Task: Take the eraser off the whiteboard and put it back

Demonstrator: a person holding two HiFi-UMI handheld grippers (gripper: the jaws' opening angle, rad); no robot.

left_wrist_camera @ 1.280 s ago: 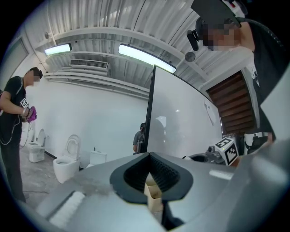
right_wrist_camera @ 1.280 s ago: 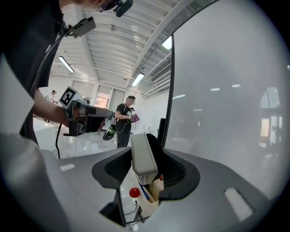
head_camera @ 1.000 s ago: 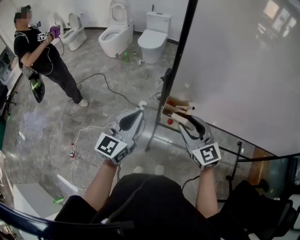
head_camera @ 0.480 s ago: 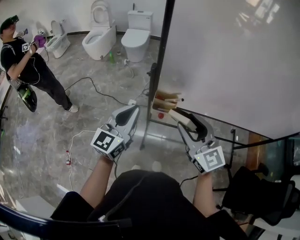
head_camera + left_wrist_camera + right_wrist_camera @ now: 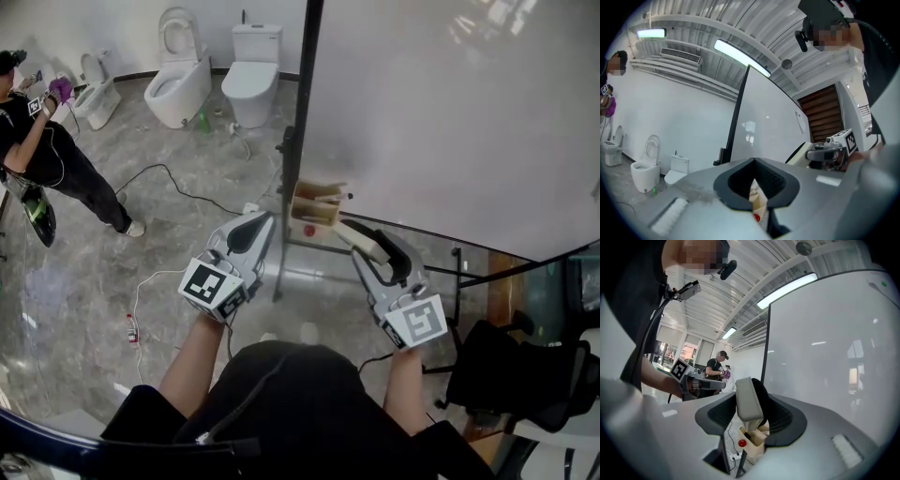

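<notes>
Whiteboard [image 5: 450, 112] filled the right of the head view, standing in a black frame [image 5: 302, 112] over a grey marbled floor [image 5: 94, 272]. White toilets [image 5: 183, 80] stood along the far wall, and a person in black [image 5: 42, 155] stood at the far left. A black chair [image 5: 511, 375] sat at the near right.

The left tool [image 5: 262, 218] pointed toward the frame's post, narrow, its jaws drawn together at the tips with nothing between them. The right tool [image 5: 373, 247] pointed at the board's lower left corner, its jaws set fairly wide and clamped on the eraser [image 5: 359, 238], one on each side.

A small tan box [image 5: 316, 202] hung at that corner, just beside the post. The eraser, a pale block with a dark felt face, was off the board's surface, held in the air near the box. A small red round thing [image 5: 309, 230] showed at the box's lower front.
</notes>
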